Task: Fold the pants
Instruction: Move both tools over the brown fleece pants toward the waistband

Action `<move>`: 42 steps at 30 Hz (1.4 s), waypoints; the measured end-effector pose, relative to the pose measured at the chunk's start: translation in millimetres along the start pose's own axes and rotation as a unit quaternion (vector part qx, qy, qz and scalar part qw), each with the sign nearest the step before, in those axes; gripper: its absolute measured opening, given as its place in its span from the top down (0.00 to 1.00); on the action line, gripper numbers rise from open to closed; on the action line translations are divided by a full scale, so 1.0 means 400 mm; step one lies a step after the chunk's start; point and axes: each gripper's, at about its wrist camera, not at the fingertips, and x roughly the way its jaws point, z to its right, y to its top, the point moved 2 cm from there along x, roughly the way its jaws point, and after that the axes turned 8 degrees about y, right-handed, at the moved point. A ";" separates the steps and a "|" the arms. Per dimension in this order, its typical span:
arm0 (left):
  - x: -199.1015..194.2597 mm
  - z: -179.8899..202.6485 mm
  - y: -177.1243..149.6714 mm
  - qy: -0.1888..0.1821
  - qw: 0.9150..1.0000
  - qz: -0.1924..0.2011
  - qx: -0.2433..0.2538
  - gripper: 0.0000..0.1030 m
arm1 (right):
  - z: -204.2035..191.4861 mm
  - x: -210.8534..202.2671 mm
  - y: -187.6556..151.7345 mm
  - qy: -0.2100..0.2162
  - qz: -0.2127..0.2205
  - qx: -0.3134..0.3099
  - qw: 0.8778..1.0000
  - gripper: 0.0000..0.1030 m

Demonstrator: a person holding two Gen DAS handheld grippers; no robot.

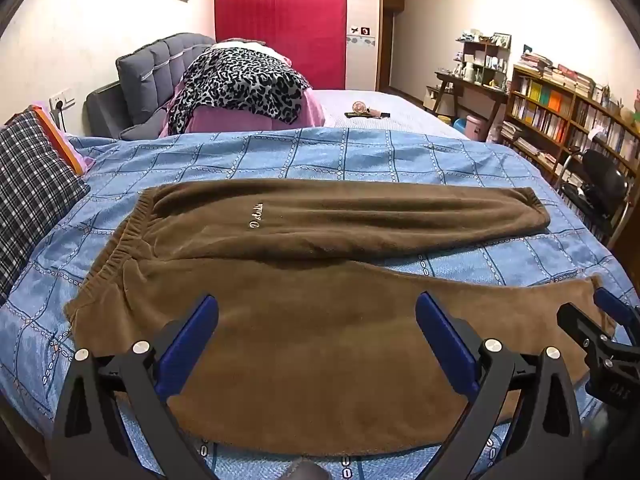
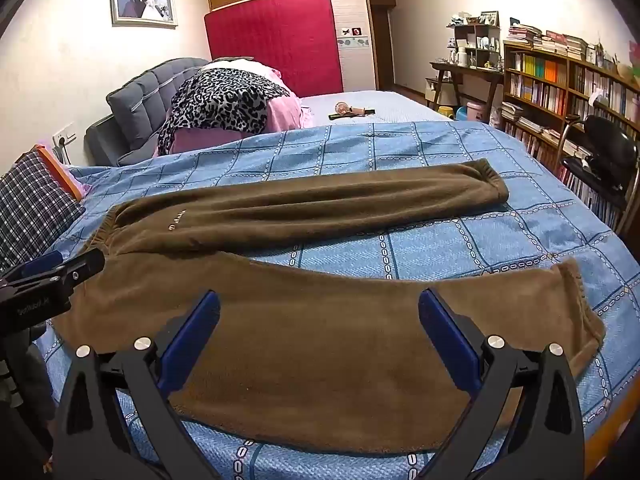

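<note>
Two grippers, both over the near leg of the pants, nothing gripped yet

Bed: blue checked cover, takes up most of both views. Plaid pillow at its left edge

Pants: brown fleece, spread flat across the cover. Waistband to the left, cuffs to the right. Legs splayed apart in a V, a wedge of blue cover showing between them. Far leg lies straight and smooth, small script logo near the waist. Near leg runs along the front edge of the bed

Left gripper: jaws spread wide, above the near leg toward the waist end. Touching the cloth or just above it, cannot tell

Right gripper: jaws spread wide as well, above the near leg further toward the cuff. Seen from the left view it sits close by the cuff edge

Step, as I judge it: the very start, reaching in for the first fold, leg onto leg. No fold made so far

Next move calls for: both sets of jaws to close on the near leg's front edge, one near the waist, one near the cuff, then lift and carry it together over the far leg. Fleece is thick and limp; an uneven lift would likely drag or bunch it
</note>
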 end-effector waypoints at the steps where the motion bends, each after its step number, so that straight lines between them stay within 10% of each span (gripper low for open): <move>1: -0.002 0.001 0.001 0.003 1.000 0.003 0.001 0.05 | 0.000 0.000 0.000 0.000 0.000 0.000 1.000 0.02; 42: 0.034 -0.020 -0.021 0.014 0.999 -0.029 -0.001 0.05 | 0.002 0.023 -0.001 0.003 -0.014 0.008 1.000 0.03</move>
